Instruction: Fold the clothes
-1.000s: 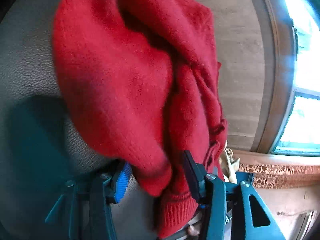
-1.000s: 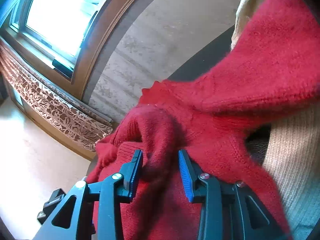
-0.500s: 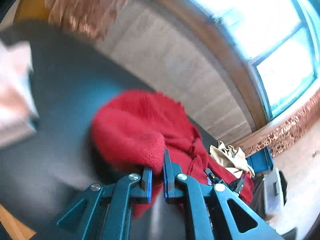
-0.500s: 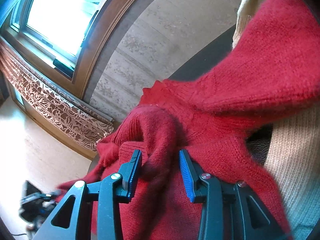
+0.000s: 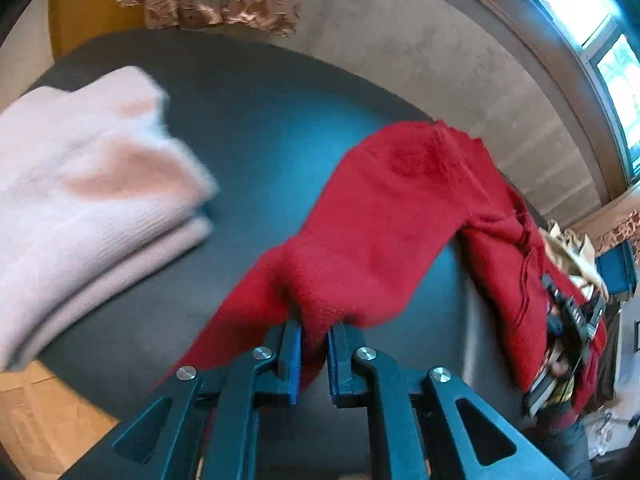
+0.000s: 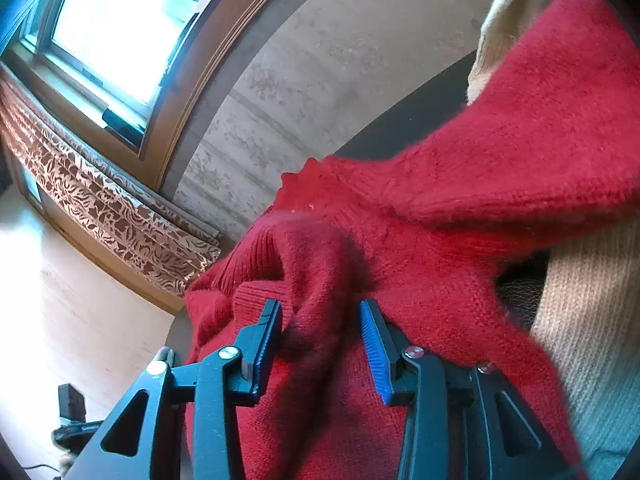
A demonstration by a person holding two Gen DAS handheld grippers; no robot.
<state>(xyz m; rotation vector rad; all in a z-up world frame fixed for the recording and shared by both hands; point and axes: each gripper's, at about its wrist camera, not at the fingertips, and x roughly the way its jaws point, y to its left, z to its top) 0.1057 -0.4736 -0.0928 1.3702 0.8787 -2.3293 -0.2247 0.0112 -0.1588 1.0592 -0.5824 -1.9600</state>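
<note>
Red sweater [image 5: 384,216] strung across a dark round bench [image 5: 260,128], held at two ends. Left gripper [image 5: 314,360] with jaws narrow, pinched on a fold of red knit right at the tips; from there cloth rising away to the far right as one long band, toward the bench's right edge. Right gripper [image 6: 320,340] at that other end, jaws about half wide and opening, a thick bunch of the sweater [image 6: 440,240] between them, near the ribbed hem; pads touching the knit on both sides, though grip looks loose.

Long axis of the sweater running from the left jaws to the right jaws, partly lifted off the bench, sagging between. Left hand nearer the free, bare middle of the bench; right hand at the crowded edge, beside a cream knit [image 6: 592,320].

Folded pale pink garment [image 5: 80,184] lying at near left, well apart from the red cloth. Window and patterned trim beyond.
</note>
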